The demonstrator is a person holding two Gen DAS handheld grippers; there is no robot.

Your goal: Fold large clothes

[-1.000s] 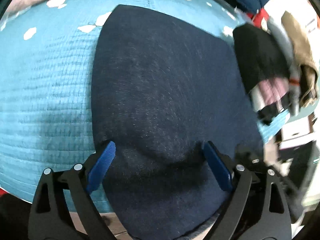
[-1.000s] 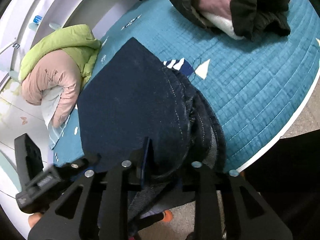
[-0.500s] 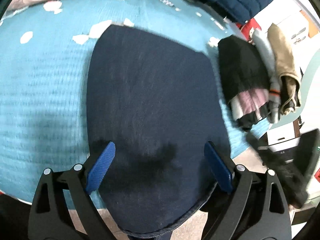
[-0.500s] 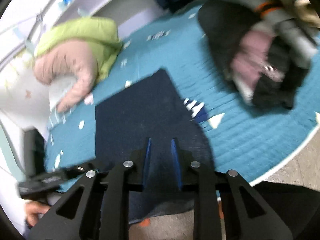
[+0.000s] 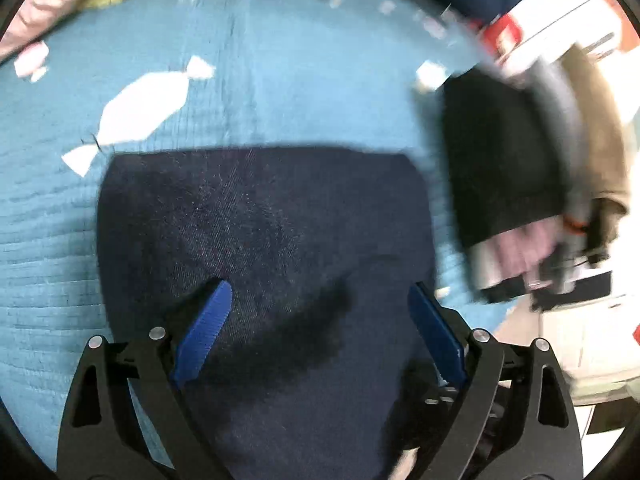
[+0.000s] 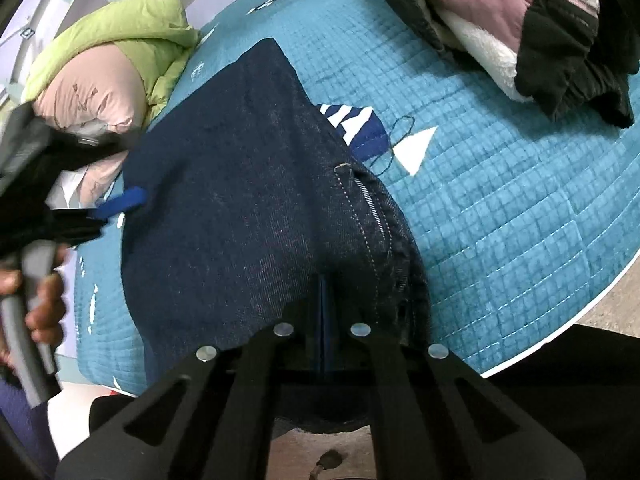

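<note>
Jeans [image 6: 240, 208] lie folded flat on the teal quilted mat [image 6: 500, 208], near edge hanging off it toward me. Left gripper [image 5: 320, 332] hangs spread above the denim, gripping nothing, presumably free to take the next edge. Right gripper [image 6: 325, 300] has just closed, jaws pressed together at the waistband seam; a pinch of denim isn't clear.

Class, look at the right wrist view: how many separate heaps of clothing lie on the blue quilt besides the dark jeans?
2. A green and pink padded heap lies at the far left, and a black and mauve heap at the far right. More may lie outside the frame.
</note>
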